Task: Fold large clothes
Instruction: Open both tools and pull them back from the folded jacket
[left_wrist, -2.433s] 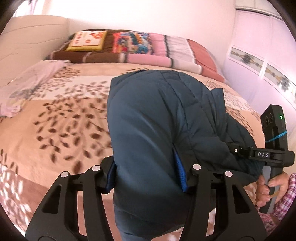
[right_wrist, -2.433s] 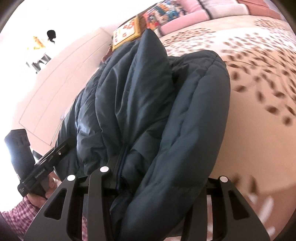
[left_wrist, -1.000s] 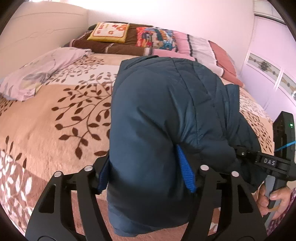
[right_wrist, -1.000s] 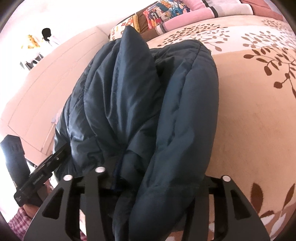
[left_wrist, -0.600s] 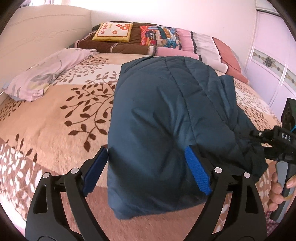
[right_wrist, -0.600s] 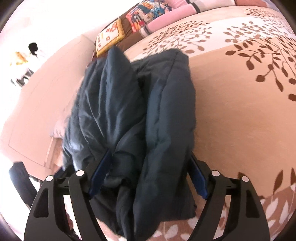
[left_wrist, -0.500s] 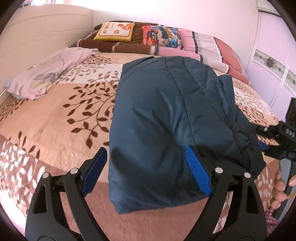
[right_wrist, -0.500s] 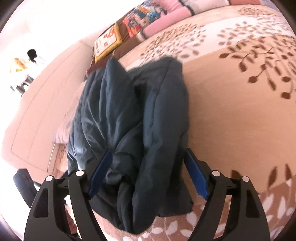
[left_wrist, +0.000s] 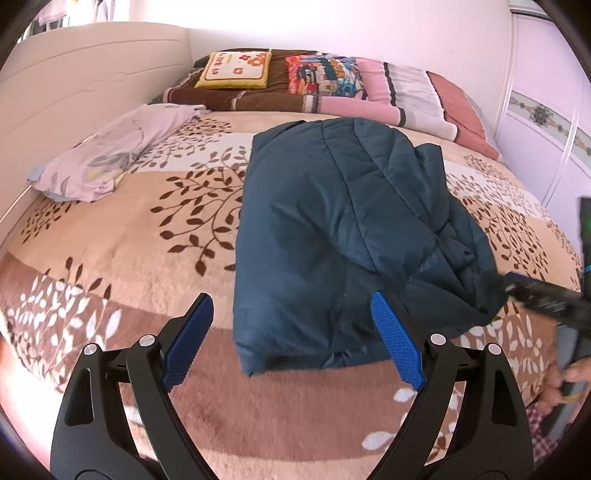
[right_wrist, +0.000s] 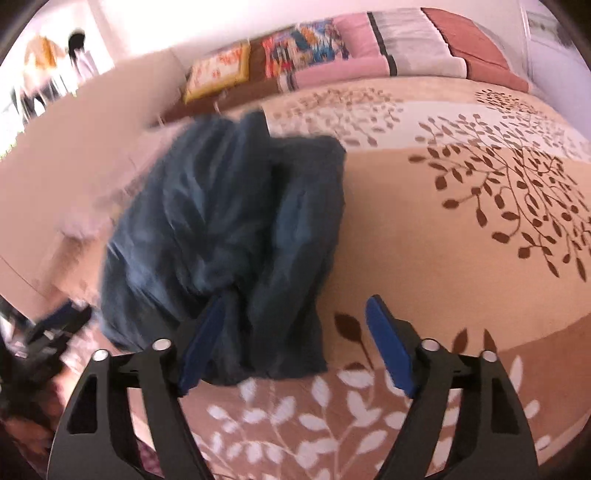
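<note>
- Left gripper (left_wrist: 291, 341) is held spread, nothing pinched between its pads.
- Right gripper (right_wrist: 291, 341) is seen closing slightly, clear of cloth.
- Folded jacket (left_wrist: 343, 236) is laid on the bed (left_wrist: 110, 236), at twelve o'clock from both.
- Unfolding is risked: puffy layers may spring apart once unheld.

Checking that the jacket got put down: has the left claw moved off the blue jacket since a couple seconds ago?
Yes. The left claw has opened and backed off the blue jacket, which lies folded on the leaf-patterned blanket.
</note>
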